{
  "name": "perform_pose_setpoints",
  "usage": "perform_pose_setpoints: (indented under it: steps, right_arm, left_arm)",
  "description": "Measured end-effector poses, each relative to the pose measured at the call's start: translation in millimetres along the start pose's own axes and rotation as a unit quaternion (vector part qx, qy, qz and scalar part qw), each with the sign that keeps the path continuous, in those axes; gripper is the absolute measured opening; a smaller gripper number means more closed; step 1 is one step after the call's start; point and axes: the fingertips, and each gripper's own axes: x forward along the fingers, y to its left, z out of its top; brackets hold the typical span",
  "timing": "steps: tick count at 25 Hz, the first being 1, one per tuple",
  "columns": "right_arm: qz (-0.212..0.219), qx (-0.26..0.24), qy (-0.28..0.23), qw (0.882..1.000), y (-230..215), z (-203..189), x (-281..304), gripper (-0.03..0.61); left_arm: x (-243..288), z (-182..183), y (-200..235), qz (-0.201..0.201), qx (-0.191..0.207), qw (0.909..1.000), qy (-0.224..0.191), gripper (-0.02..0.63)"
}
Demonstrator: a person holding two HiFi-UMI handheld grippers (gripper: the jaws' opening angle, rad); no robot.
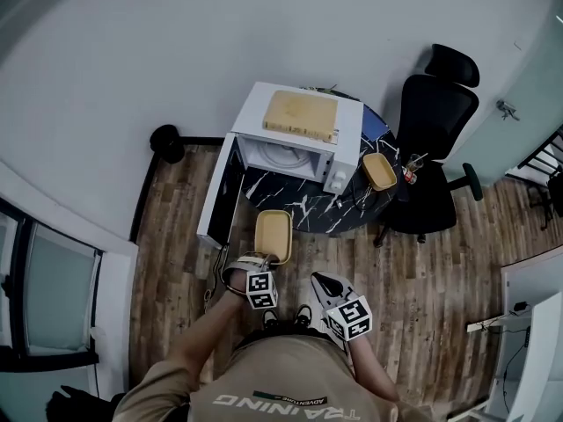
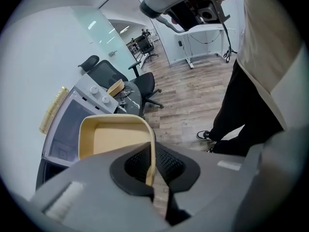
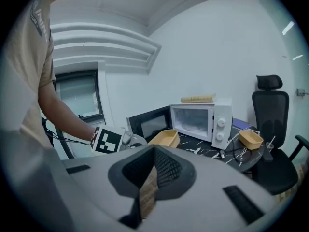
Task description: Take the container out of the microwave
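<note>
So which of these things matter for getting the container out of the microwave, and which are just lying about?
In the job: container, left gripper, microwave.
Lying about: other tray on the table, office chair, board atop the microwave.

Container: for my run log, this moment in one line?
container out of microwave | left tongs shut on it | right tongs open, empty | door open
</note>
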Motion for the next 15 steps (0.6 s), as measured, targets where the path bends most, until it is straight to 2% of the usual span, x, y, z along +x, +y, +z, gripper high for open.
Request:
perform_pose_setpoints:
  steps: [10, 15]
  right_arm:
    - [0.003, -0.002, -0.020, 1.000, -34, 18, 14, 0.008]
    - [-0.009, -0.007, -0.001, 1.000, -46, 13, 25, 0.008]
  left_arm:
    - [3, -10, 14, 0.002, 0.000, 0.9994, 0.033, 0.020]
    - [6, -13, 7, -0.013, -0.001, 0.9991, 0.039, 0.021]
